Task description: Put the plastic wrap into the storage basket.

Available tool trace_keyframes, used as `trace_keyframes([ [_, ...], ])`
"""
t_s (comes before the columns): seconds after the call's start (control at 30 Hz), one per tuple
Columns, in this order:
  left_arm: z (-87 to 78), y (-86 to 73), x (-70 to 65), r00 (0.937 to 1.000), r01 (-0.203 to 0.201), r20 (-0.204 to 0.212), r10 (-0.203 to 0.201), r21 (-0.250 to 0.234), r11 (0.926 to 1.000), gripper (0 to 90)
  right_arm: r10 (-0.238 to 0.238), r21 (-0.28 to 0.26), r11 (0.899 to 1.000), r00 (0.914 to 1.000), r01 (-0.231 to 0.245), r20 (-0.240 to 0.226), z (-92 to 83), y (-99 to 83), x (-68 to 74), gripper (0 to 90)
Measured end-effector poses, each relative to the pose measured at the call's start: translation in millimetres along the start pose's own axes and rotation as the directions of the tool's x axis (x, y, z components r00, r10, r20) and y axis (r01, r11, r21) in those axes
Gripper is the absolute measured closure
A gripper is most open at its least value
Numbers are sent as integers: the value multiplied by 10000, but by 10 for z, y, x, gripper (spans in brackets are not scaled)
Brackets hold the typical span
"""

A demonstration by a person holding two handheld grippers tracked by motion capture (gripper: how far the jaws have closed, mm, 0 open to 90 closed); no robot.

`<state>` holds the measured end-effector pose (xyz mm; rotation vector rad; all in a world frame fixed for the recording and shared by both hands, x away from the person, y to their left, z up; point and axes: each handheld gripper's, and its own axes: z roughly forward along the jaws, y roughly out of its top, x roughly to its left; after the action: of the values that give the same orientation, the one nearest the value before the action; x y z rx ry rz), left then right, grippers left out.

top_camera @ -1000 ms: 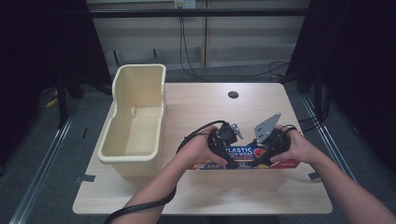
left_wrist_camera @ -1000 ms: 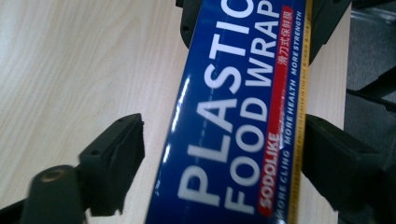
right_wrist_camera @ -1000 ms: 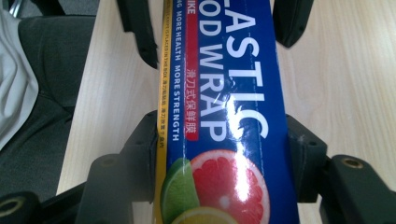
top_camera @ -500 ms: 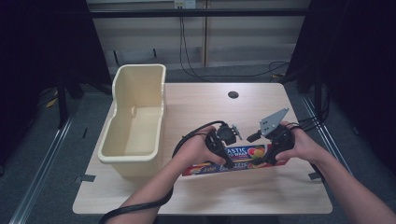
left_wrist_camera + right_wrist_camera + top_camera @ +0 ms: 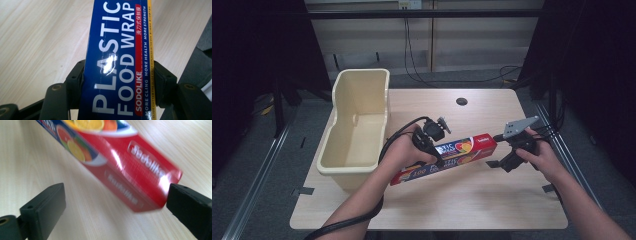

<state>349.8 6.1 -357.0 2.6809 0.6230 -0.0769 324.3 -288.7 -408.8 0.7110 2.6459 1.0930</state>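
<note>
Where the person's forearms come in from the near edge of the wooden table [image 5: 492, 205], the left hand [image 5: 404, 150] carries the left gripper [image 5: 432, 146], which is clenched on a long box of plastic food wrap [image 5: 447, 156]. Seen along that gripper's own view, the two black jaws press against the box's long sides, with the blue panel lettered "PLASTIC FOOD WRAP" [image 5: 117, 62] running up between them. From above, the box lies slantwise over the middle of the table, its blue end nearer the person and its red end pointing away to the right; the right gripper view shows that red end [image 5: 140, 177] tilted above the wood and blurred.

Just beside the red end sits the right gripper [image 5: 499, 150], held in the right hand [image 5: 539, 155], with a grey three-cornered plate [image 5: 518, 126] on top. Its jaws have just been opening and now stand wide apart and released: one pad is well off the box, and the other is just off the red end's corner, with no grip on it.

Left of the box, a cream plastic tub [image 5: 357, 125] stands partly over the table's left edge. Farther off, near the far edge, a dark round hole [image 5: 461, 101] marks the tabletop, and beyond it black cables [image 5: 412, 60] hang before pale wall panels [image 5: 372, 35].
</note>
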Motion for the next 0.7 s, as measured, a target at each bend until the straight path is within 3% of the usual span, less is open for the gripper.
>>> trace_keyframes([
  [0.07,-41,-1,22,9998,154,-136,-154,-1,9999,399,132,-24,9999,9995,-131,273,10,-30,19,13],
  [0.13,-76,-4,48,9996,208,-193,-207,47,9998,399,273,-98,9996,9993,-270,246,9,-49,25,30],
  [0.23,-119,-13,93,9987,511,-82,-512,-114,9986,399,457,-196,9988,9973,-446,578,16,-84,49,19],
  [0.33,-170,-4,102,9975,694,-117,-697,-188,9974,399,586,-278,9980,9963,-570,629,30,-130,73,22],
  [0.43,-232,22,92,9968,766,-233,-768,-101,9970,399,900,-386,9955,9902,-863,1069,33,-172,87,23],
  [0.57,-273,49,96,9956,893,-269,-899,-210,9958,399,1341,-637,9898,9846,-1275,1126,35,-237,94,22],
  [0.7,-313,83,97,9936,1094,-234,-1101,-312,9935,399,1423,-613,9889,9820,-1355,1239,68,-296,144,21],
])
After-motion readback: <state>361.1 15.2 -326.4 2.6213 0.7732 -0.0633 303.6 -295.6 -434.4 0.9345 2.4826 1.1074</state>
